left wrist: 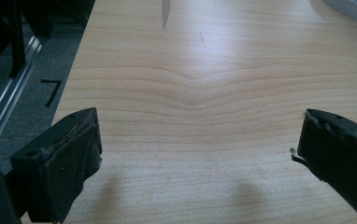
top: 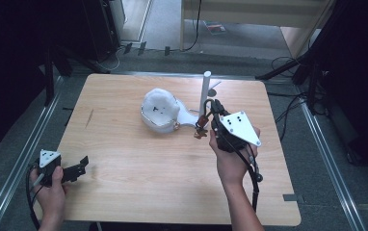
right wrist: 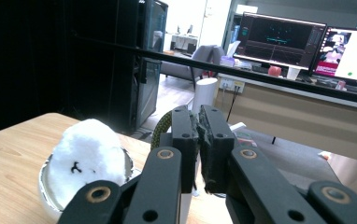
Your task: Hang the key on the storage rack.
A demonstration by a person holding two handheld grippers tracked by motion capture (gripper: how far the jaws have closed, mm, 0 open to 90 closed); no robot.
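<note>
- Braided cord [top: 201, 129] is what you're working with. In the high view it sits just right of centre, pinched at the tip of your right gripper [top: 210, 120], with a small brownish clasp hanging below it.
- Left of it, in the same view, the white plush [top: 159, 109] lies on the table [top: 138, 183], and a narrow white tail runs from it toward the clasp. The white post [top: 205, 91] stands upright just behind the gripper, close to the cord. I can't tell whether they touch.
- At the lower left of that view, your left gripper [top: 82, 163] rests by the table's near corner, well apart from everything.
- In the left gripper view, your left gripper [left wrist: 200, 149] has its jaws spread wide with only bare wood [left wrist: 190, 70] between them.
- In the right gripper view, your right gripper [right wrist: 199, 135] has its jaws pressed together at centre frame. The cord [right wrist: 161, 128] curls out just left of them. The plush [right wrist: 88, 149] sits at lower left and the post [right wrist: 205, 93] rises behind the jaws.
- My reading is that the grasp is done. Left to do, as far as I can judge, is raising the cord above the post's top and dropping it over. Nothing hangs on the post yet.
</note>
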